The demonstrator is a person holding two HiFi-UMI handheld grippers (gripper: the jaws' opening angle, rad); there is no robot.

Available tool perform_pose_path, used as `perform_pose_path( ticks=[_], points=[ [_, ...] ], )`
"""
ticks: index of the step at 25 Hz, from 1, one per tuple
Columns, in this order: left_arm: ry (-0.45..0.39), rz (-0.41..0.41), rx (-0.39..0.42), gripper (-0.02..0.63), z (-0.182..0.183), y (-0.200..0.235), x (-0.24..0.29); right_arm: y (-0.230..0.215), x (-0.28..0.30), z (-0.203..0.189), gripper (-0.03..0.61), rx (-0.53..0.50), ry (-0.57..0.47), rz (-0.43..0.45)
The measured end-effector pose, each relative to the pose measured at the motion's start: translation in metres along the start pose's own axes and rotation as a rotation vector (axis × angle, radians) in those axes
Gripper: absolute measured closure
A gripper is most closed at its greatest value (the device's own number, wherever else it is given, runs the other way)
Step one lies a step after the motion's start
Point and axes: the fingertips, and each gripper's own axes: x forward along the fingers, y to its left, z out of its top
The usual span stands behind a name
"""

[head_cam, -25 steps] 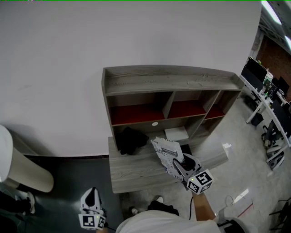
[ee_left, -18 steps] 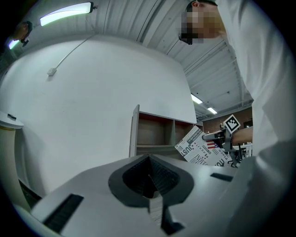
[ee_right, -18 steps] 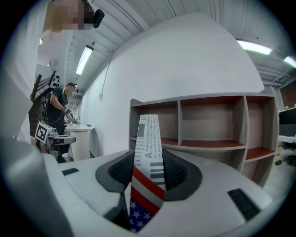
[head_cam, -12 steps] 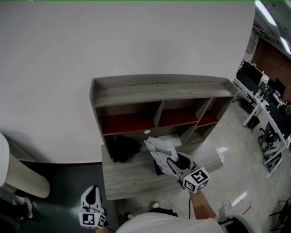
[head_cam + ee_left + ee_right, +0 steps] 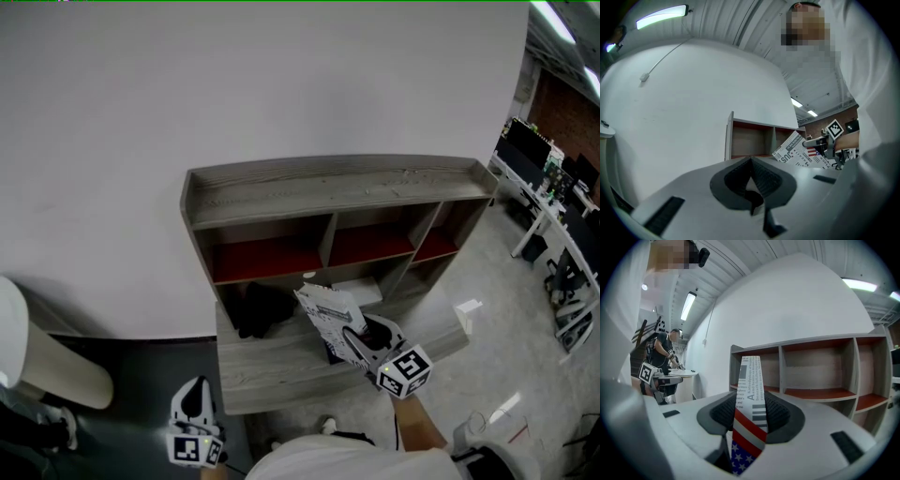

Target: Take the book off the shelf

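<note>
The book (image 5: 325,314), newsprint-patterned with a stars-and-stripes end, hangs tilted in front of the grey wooden shelf (image 5: 328,186), above its lower ledge. My right gripper (image 5: 359,339) is shut on the book's lower edge. In the right gripper view the book's spine (image 5: 750,390) stands upright between the dark pads (image 5: 780,414). My left gripper (image 5: 193,433) is low at the left, away from the shelf. Its jaws (image 5: 751,176) are shut and hold nothing. The left gripper view shows the book (image 5: 793,150) and the right gripper (image 5: 819,142) in front of the shelf (image 5: 749,140).
A black bundle (image 5: 259,307) and a white flat thing (image 5: 354,291) lie in the shelf's lower part. The shelf's upper compartments have red floors (image 5: 265,258). A white rounded stand (image 5: 42,361) is at the left, and desks with monitors (image 5: 548,178) at the right.
The head view has shifted a little, so the shelf sits slightly lower and more to the left. The right gripper still holds the book before the shelf. The left gripper stays low.
</note>
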Motion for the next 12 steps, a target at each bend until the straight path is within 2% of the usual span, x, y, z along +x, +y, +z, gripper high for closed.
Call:
perform_pose_path(
  ticks=[5, 12],
  points=[
    [-0.028, -0.010, 0.025, 0.597, 0.011, -0.011, 0.016, 0.003, 0.006, -0.005, 0.397, 0.026, -0.014, 0.041],
    [0.007, 0.006, 0.034, 0.597, 0.007, -0.030, 0.026, -0.006, 0.011, -0.009, 0.397, 0.038, -0.018, 0.099]
  ],
)
